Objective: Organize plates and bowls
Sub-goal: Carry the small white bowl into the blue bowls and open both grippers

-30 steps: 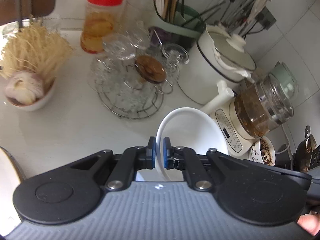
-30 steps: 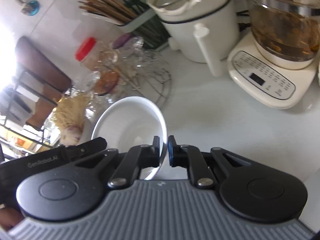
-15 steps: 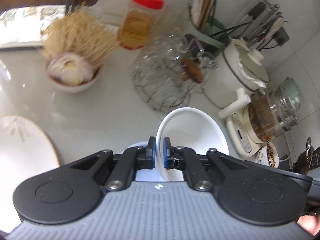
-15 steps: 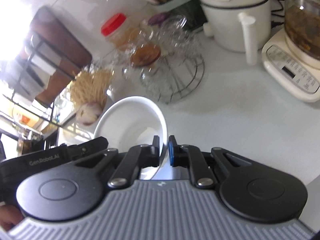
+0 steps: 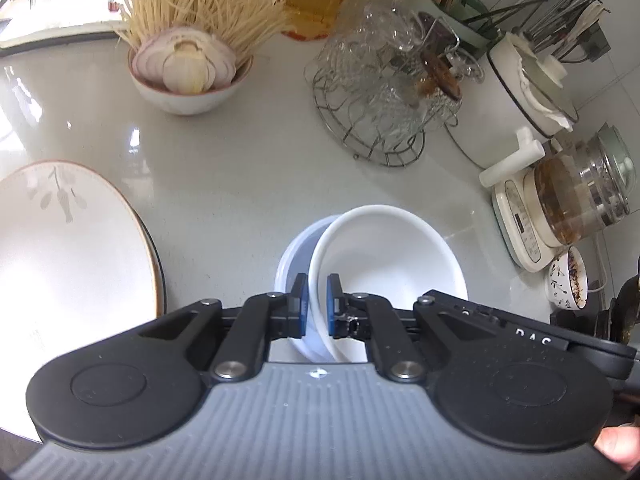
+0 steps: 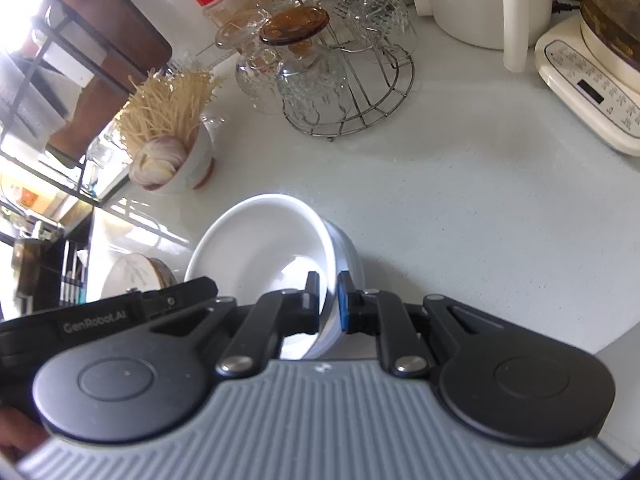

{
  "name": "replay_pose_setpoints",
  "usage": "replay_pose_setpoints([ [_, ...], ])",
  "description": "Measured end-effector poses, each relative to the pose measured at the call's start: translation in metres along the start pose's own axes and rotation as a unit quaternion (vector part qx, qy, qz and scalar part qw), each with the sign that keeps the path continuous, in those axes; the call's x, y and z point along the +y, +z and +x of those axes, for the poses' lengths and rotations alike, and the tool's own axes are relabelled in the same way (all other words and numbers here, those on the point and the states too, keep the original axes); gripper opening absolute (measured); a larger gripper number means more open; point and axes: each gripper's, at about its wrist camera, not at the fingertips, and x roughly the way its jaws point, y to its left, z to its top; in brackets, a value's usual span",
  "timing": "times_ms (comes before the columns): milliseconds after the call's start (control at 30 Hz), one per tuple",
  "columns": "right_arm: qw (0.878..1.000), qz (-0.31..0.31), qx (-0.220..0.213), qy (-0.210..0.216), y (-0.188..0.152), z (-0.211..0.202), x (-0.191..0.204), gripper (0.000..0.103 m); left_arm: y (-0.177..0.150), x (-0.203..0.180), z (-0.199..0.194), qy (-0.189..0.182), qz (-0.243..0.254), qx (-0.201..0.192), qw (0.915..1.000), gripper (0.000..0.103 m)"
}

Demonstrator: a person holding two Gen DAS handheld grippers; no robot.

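Note:
A white bowl (image 5: 394, 258) is held between both grippers above the pale counter. My left gripper (image 5: 317, 304) is shut on its left rim. My right gripper (image 6: 329, 304) is shut on the opposite rim of the same bowl (image 6: 264, 252). The bowl tilts, its opening facing each camera. A large white plate with a brown edge and a leaf print (image 5: 60, 256) lies on the counter to the left, also showing small in the right wrist view (image 6: 136, 276). The other gripper's black body shows at the edge of each view.
A bowl of onion, garlic and dry noodles (image 5: 188, 72) stands at the back left. A wire rack of glasses (image 5: 388, 96), a white pot (image 5: 528, 88), a glass kettle on a cream base (image 5: 568, 208), a utensil holder (image 5: 456, 4) and a small cup (image 5: 568, 280) crowd the right.
Both grippers have moved left and back with the bowl. The large plate has come into the left wrist view, and the pot and kettle have slid toward the right edge.

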Motion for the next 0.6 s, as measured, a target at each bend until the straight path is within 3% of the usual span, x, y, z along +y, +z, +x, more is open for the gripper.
replay_pose_setpoints([
  [600, 0.998, -0.059, -0.023, -0.019, 0.0, 0.014, 0.006, 0.013, -0.006, -0.003, 0.019, 0.031, -0.008, 0.0, 0.9995, 0.009],
])
